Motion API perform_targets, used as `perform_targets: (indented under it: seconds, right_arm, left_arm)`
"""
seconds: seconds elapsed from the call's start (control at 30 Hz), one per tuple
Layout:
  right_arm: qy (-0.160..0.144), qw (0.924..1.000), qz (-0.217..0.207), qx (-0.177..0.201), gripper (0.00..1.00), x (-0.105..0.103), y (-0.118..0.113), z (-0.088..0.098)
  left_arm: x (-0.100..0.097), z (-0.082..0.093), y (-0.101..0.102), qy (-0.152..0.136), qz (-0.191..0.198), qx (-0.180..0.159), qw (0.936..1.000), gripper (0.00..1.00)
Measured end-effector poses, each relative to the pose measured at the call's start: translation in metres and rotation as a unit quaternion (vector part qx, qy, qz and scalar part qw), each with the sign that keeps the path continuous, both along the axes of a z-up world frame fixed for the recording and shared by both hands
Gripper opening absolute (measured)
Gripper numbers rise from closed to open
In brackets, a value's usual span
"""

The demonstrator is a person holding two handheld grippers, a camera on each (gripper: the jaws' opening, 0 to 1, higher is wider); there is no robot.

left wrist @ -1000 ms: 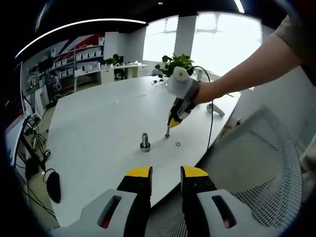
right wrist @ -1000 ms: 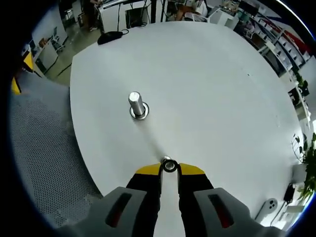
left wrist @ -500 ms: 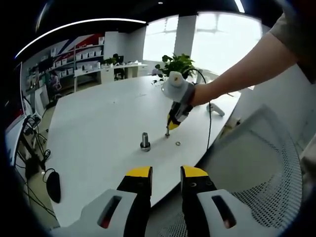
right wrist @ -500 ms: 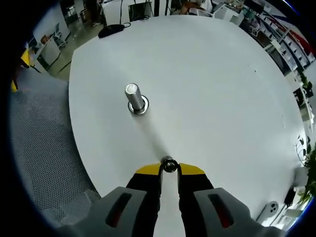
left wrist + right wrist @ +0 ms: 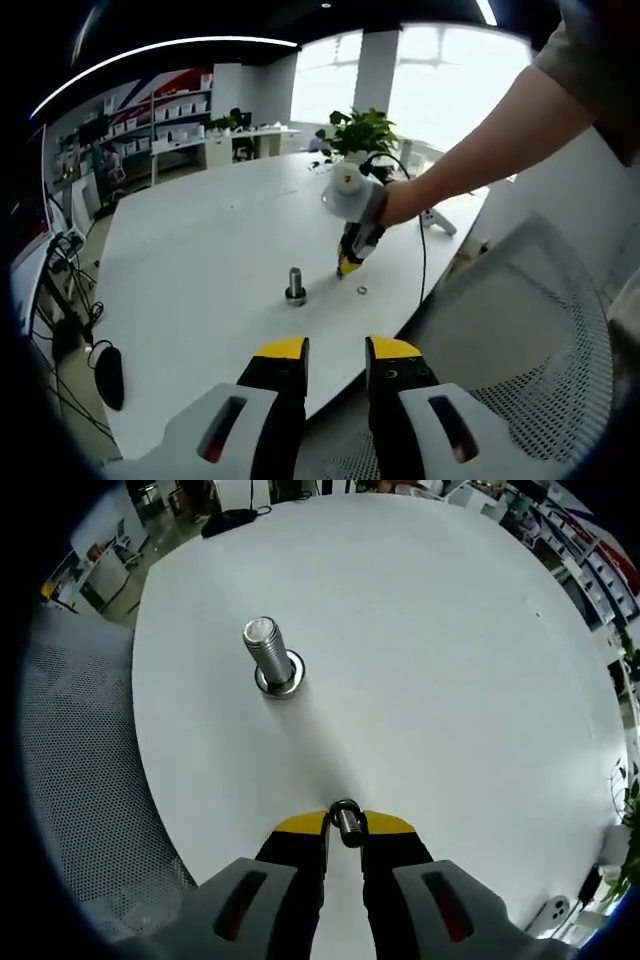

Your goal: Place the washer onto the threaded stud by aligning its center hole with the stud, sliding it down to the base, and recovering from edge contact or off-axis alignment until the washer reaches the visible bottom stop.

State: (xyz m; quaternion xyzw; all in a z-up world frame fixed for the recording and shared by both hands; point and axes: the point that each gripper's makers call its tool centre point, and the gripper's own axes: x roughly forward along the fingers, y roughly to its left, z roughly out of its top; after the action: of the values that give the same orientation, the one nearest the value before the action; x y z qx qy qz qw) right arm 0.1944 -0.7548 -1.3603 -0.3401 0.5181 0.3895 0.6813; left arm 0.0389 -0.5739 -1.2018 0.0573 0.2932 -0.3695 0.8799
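At the bottom of the right gripper view, the right gripper has its yellow-tipped jaws closed narrow on a washer, which is pinched on edge between the tips. Beyond it on the white counter the threaded stud stands upright on its base, well apart from the held washer and up to the left in that view. No brand or writing can be read on the gripper, the washer or the stud.

From the left gripper view, the left gripper sits low at the near edge of the counter, jaws narrowly parted with nothing between them. Farther out stands the stud, and just beside it to the right the right gripper points down at the counter, held by a person's hand. A second small washer lies flat on the counter near that gripper. A grey mesh chair back is at the right. Farther off are a potted plant, shelves and bright windows.
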Motion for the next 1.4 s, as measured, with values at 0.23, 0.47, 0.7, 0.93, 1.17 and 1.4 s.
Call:
perform_targets:
  seconds: [0.23, 0.47, 0.7, 0.93, 1.17, 1.4]
  right_arm:
    - [0.002, 1.0, 0.004, -0.003, 0.14, 0.002, -0.001, -0.001]
    - [0.002, 0.9999, -0.013, -0.001, 0.18, 0.0, -0.005, 0.001]
    - [0.005, 0.9996, -0.028, -0.002, 0.22, -0.012, -0.014, 0.003]
    - [0.018, 0.9993, -0.033, -0.005, 0.23, -0.035, -0.019, -0.003]
    - [0.017, 0.9992, -0.032, 0.017, 0.23, -0.051, -0.011, -0.006]
    - [0.019, 0.9995, -0.022, 0.01, 0.22, -0.058, -0.008, -0.013]
  left_arm:
    - [0.0, -0.001, 0.001, 0.001, 0.003, 0.002, 1.0, 0.2]
    - [0.0, -0.001, 0.001, 0.001, 0.002, 0.003, 1.0, 0.2]
    - [0.001, 0.0, 0.001, -0.002, 0.003, 0.001, 1.0, 0.2]
    - [0.001, 0.001, 0.001, -0.004, 0.003, -0.001, 1.0, 0.2]
    - [0.001, 0.002, 0.001, -0.006, 0.004, -0.002, 1.0, 0.2]
    - [0.001, 0.002, 0.001, -0.006, 0.002, -0.003, 1.0, 0.2]
